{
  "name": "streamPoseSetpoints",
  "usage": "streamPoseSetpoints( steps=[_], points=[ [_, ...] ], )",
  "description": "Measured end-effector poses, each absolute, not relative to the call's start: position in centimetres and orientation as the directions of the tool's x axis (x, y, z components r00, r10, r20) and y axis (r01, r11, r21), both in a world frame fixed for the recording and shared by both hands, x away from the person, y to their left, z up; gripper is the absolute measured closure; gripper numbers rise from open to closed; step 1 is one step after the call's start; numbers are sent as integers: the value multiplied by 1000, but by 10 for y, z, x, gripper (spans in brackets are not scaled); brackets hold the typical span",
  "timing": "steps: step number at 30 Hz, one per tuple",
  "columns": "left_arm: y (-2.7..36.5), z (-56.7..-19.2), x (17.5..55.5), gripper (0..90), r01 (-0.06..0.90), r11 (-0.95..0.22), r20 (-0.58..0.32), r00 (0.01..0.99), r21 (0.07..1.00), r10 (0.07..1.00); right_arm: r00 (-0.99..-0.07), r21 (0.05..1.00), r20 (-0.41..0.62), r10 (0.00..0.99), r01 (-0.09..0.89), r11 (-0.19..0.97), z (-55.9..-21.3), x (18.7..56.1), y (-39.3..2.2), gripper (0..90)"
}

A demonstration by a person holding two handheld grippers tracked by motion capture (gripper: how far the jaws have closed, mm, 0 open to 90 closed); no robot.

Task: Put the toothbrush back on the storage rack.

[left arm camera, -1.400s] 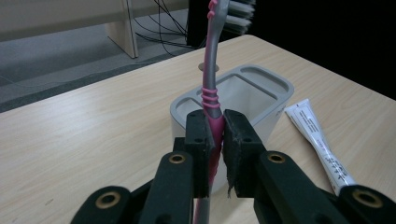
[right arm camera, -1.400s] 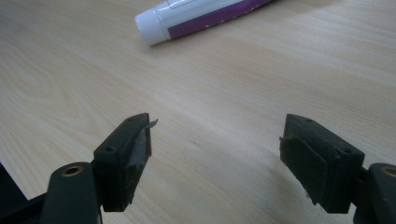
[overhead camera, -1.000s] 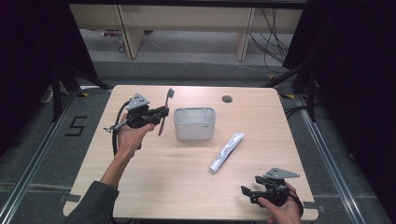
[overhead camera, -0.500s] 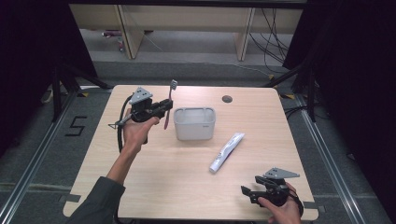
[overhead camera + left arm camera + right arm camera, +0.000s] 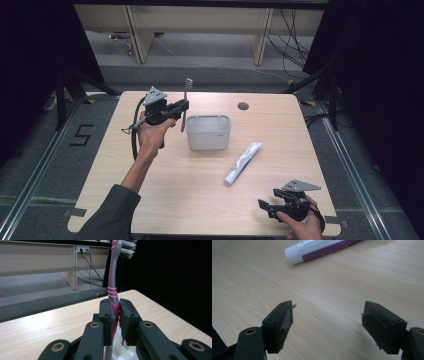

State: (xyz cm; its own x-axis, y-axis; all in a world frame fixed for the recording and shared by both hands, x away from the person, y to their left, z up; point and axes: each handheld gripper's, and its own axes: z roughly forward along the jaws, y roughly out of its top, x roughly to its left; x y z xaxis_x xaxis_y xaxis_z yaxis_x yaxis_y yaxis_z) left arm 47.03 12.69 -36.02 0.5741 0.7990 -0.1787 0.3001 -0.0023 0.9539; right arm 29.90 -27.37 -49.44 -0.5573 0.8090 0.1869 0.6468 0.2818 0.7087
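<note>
My left gripper (image 5: 181, 107) is shut on a pink and grey toothbrush (image 5: 185, 102), held upright with its bristles at the top, just left of a grey rectangular box (image 5: 209, 132). In the left gripper view the pink handle (image 5: 113, 302) is pinched between both pads, and a white corner of the box shows below. A white and purple toothpaste tube (image 5: 242, 162) lies on the table right of the box. My right gripper (image 5: 265, 205) rests near the table's front right edge, open, nothing between its fingers (image 5: 282, 320). The tube's capped end (image 5: 312, 250) lies beyond it.
A small dark round hole (image 5: 243, 106) sits in the wooden table (image 5: 175, 200) near the far edge. Beyond the table are wooden bench legs and cables on a grey floor. Black curtains stand on both sides.
My left gripper has carried the toothbrush up and to the right, toward the box's left rim, turning the brush upright. The right gripper has stayed still.
</note>
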Motion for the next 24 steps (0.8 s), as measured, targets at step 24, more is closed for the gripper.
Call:
streamPoseSetpoints(
  steps=[24],
  points=[
    [104,-372,493,802,285,14,-177,555,958,813,-556,700,214,803,660,271,-495,298,-273,250]
  ],
)
